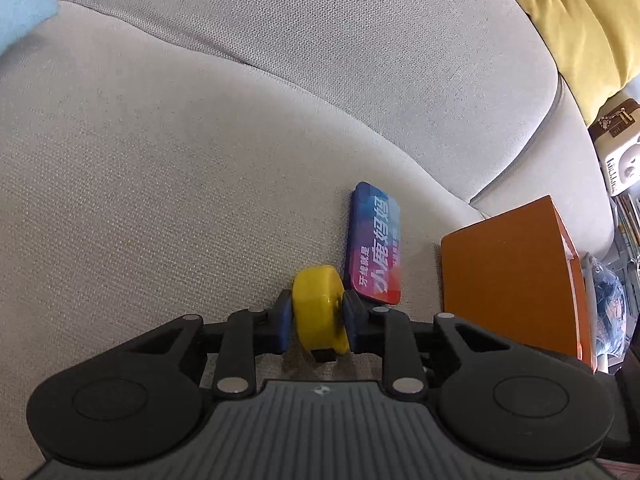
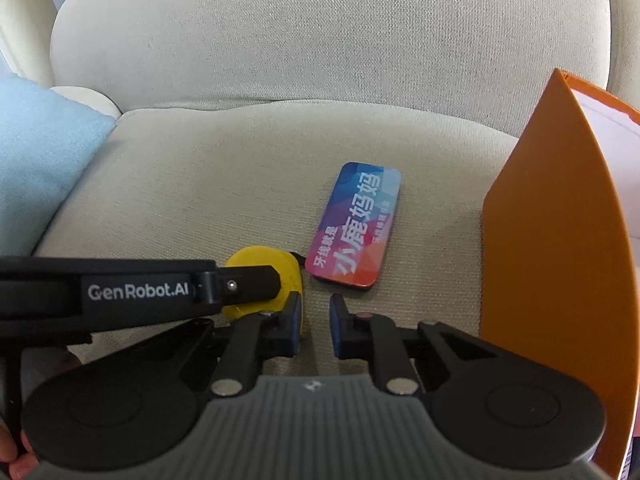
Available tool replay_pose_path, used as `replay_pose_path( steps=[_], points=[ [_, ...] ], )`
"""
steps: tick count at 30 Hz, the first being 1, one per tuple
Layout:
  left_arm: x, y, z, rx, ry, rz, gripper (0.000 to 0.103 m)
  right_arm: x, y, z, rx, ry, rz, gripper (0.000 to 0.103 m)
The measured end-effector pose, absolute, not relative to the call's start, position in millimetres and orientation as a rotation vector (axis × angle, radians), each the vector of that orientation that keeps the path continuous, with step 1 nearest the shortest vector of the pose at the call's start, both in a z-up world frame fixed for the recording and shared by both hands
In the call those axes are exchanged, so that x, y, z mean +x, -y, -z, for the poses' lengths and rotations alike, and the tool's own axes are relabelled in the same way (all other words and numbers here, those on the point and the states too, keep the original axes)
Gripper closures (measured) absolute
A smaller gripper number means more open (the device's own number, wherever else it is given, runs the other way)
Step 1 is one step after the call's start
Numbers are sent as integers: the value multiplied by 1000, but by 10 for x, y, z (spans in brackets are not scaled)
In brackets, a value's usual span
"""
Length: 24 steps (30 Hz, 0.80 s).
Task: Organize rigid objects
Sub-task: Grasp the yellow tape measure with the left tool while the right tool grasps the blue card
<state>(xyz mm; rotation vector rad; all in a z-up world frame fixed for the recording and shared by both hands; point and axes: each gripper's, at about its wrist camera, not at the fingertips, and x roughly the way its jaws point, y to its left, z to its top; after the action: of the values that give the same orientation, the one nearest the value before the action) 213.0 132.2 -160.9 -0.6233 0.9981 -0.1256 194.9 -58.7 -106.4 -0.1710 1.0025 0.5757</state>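
Both views bright, even daylight, soft shadows only. Slight blown-out glare at far right edge of left wrist view. Strong fisheye bend w/ dark vignette in corners. Centre sharp: weave of the sofa cushion [image 1: 200, 160] reads clearly; edges softer, smeared.

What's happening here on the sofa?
A person is tidying small items on a beige sofa with two handheld tools. The left tool is clamped on a yellow piece that sits on the seat. The right tool is beside it, jaws close together with nothing between them. A blue-and-red tin lies flat just beyond, and an orange box stands to its right.
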Motion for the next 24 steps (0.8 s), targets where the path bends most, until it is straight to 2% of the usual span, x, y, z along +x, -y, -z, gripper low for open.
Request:
replay_pose_path(
  steps=[4, 6, 7, 8, 9, 17, 19, 21, 24],
  points=[
    [2081, -1407, 1445, -608, -945, 102, 81, 1956, 612, 985, -184, -984, -536, 86],
    [2091, -1475, 1355, -598, -915, 79, 81, 1975, 631, 917, -205, -944, -491, 84],
    [2109, -1501, 1340, -595, -902, 69, 81, 2010, 640, 897, -197, -931, -477, 81],
    [2127, -1524, 1340, -596, -894, 58, 81, 2071, 640, 894, -179, -934, -458, 72],
    [2141, -1547, 1356, -606, -891, 47, 81, 2143, 637, 897, -150, -944, -439, 69],
    [2189, -1561, 1466, -586, -912, 26, 79, 2539, 606, 1093, 11, -1030, -351, 68],
    [2182, -1586, 1486, -601, -917, 19, 78, 2560, 641, 1122, 34, -1041, -360, 63],
    [2178, -1621, 1495, -622, -919, 22, 77, 2608, 660, 1173, 89, -1068, -375, 54],
    [2193, -1619, 1511, -629, -917, 22, 77, 2632, 668, 1229, 108, -1072, -390, 48]
  ],
)
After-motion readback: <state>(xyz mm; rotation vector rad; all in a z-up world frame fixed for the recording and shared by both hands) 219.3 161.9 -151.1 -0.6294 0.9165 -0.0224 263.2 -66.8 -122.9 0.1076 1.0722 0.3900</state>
